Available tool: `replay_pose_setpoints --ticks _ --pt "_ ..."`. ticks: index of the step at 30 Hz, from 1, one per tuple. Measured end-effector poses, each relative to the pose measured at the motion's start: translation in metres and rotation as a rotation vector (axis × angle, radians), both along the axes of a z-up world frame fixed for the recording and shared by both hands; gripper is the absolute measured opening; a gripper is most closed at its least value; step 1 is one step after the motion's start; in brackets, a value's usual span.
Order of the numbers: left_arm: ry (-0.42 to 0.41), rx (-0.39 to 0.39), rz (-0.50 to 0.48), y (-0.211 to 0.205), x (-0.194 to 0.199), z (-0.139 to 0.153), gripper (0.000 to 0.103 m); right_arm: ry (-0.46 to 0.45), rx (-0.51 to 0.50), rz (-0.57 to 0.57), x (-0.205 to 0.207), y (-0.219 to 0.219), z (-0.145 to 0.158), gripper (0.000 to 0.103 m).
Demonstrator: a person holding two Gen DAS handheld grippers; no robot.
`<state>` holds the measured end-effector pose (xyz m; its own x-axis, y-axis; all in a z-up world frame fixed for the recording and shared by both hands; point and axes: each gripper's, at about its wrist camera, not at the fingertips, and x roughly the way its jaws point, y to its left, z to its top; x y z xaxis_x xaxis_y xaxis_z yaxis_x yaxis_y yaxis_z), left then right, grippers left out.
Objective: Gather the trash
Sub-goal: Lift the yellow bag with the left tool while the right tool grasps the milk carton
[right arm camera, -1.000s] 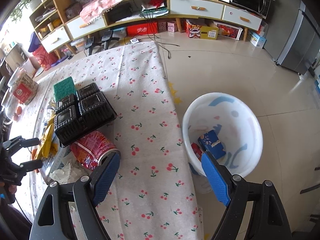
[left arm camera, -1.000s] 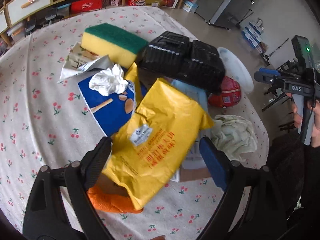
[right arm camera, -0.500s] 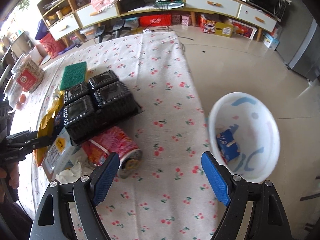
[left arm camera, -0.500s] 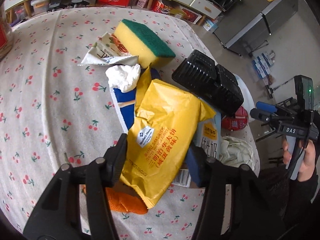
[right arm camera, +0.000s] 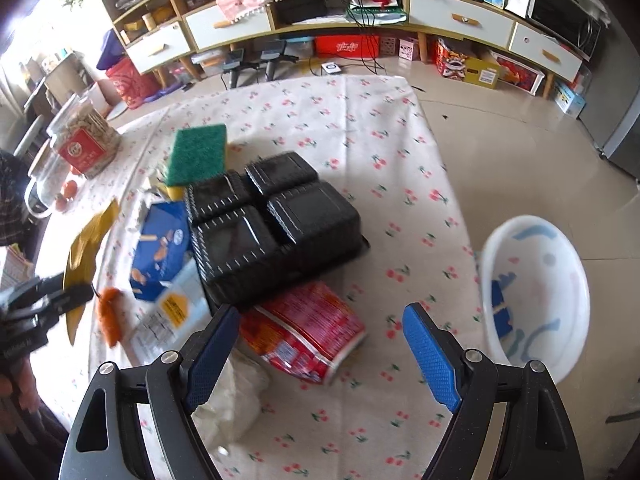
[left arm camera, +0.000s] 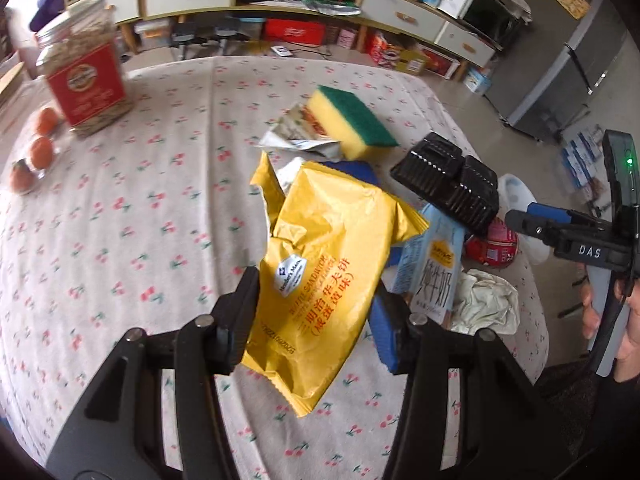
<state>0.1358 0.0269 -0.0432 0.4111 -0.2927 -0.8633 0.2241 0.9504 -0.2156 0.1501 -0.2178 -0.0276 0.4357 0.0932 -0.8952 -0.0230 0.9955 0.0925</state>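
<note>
My left gripper (left arm camera: 316,316) is shut on a yellow snack bag (left arm camera: 328,256) and holds it lifted above the cherry-print tablecloth (left arm camera: 140,208). The same bag (right arm camera: 86,248) shows at the left in the right wrist view. My right gripper (right arm camera: 320,344) is open and empty, hovering over a crushed red can (right arm camera: 304,336) beside a black plastic tray (right arm camera: 272,224). A white basin (right arm camera: 536,292) on the floor to the right holds blue trash. A milk carton (left arm camera: 436,268), a blue biscuit box (right arm camera: 160,248) and crumpled tissue (left arm camera: 484,304) lie in the pile.
A yellow-green sponge (left arm camera: 352,124), a torn silver wrapper (left arm camera: 296,136), a glass jar with a red label (left arm camera: 86,88) and small oranges (left arm camera: 40,148) are on the table. An orange peel piece (right arm camera: 110,312) lies near the left gripper. Shelves and cabinets stand behind.
My left gripper closed on the yellow bag and lifted it off the pile, uncovering the milk carton. My right gripper swung left from the basin to over the red can.
</note>
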Motion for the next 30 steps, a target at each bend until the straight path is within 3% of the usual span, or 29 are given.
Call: replay_pose_setpoints --ticks 5,14,23,27,30 --pt "-0.001 0.016 0.074 0.022 -0.004 0.001 0.053 -0.033 0.049 0.070 -0.005 0.029 0.014 0.085" --pt "0.028 -0.017 0.165 0.055 -0.015 0.001 0.053 0.057 0.226 0.156 -0.018 0.097 0.002 0.085" --pt "0.039 -0.061 0.191 0.078 -0.028 0.003 0.053 0.161 0.122 0.041 -0.003 0.114 -0.049 0.084" --pt "0.046 -0.068 0.198 0.083 -0.031 0.002 0.053 0.156 0.082 0.005 0.003 0.119 -0.061 0.081" --pt "0.046 -0.066 0.195 0.083 -0.032 0.003 0.053 0.136 0.052 0.001 0.002 0.123 -0.064 0.073"
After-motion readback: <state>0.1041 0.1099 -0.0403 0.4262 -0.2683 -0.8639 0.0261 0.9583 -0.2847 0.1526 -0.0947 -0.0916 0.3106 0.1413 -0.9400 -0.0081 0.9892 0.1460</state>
